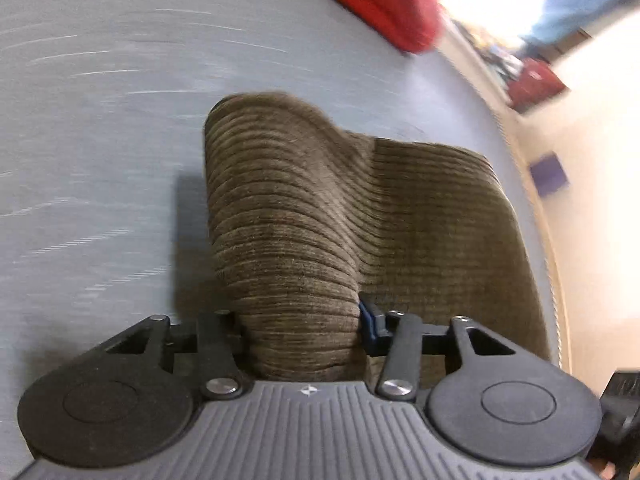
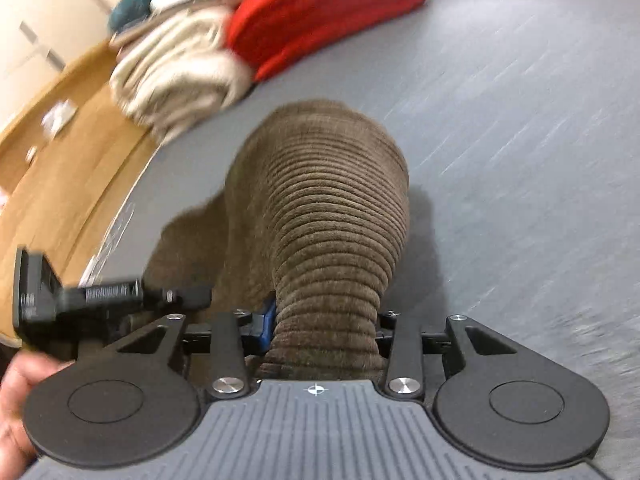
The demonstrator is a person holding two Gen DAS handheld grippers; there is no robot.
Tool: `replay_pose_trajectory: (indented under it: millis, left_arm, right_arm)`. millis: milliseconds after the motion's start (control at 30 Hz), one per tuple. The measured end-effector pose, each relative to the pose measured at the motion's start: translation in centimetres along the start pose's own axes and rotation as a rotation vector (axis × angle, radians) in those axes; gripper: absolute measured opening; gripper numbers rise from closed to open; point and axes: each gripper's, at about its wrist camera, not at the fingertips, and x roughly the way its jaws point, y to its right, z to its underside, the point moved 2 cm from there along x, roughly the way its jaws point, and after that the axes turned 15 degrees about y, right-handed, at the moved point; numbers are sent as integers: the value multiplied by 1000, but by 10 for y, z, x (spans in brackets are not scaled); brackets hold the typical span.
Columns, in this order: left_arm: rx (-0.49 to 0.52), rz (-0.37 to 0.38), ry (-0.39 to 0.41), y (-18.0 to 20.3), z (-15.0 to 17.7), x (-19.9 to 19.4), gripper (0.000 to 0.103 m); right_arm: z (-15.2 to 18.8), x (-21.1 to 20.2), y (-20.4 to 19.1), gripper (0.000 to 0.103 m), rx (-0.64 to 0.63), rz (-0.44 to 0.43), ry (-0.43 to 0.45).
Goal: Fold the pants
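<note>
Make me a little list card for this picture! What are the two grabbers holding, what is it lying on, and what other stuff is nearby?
held thing: brown corduroy pants
left hand-held gripper: shut on a bunched fold of the pants
right hand-held gripper: shut on another bunched fold
surface: grey table
nearby: red folded cloth, cream folded cloth
picture: blurry

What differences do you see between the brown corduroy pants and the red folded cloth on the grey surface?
The brown corduroy pants have thick ribs; the red folded cloth looks smooth, though blurred. The pants are pinched between the pads of the left gripper and the right gripper, bunched into a raised hump; the red cloth lies flat and untouched. The pants are close to the grippers; the red cloth is at the far side, beside cream fabric. Both rest on the grey surface.
</note>
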Motion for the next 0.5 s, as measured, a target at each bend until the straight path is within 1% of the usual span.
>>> replay_pose_trajectory:
  millis: [67,100,133,167,200,300,333,367,400,433,467,500]
  left_arm:
    - [31,49,2,25,7,9,49]
    - [53,76,9,38,9,13,48]
    - [71,103,14,49,12,17,48]
    - [90,132,20,61,14,21,45]
    - [110,166,34,74,16,23,42]
    - [173,285,93,110,27,25,42]
    - [183,302,101,118,30,27,42]
    - [192,296,92,124,37,32,47]
    - [209,260,72,127,42,39,49]
    - [243,210,59,128,47,47,50]
    - [290,128,69,127,53,52,54]
    - [310,70,94,125,55,53,63]
  right_arm:
    - [-18,-22,11,39,-40,41,54]
    - [-23,-31,15,39,-63,54,68]
    - [-30,-42,19,38,-108,68,84]
    - [-36,-54,23,38,-165,83,104]
    - [-39,-64,27,38,-206,93,125]
    - [-55,-96,47,38,-301,128,224]
    - [-58,-104,56,38,-317,149,252]
    - [-59,-108,66,39,-322,168,268]
    - [-59,-110,77,40,-326,193,275]
    - [-55,-108,91,45,-325,234,265]
    - [-49,-102,104,49,-318,283,236]
    - [-42,-94,119,50,-307,353,175]
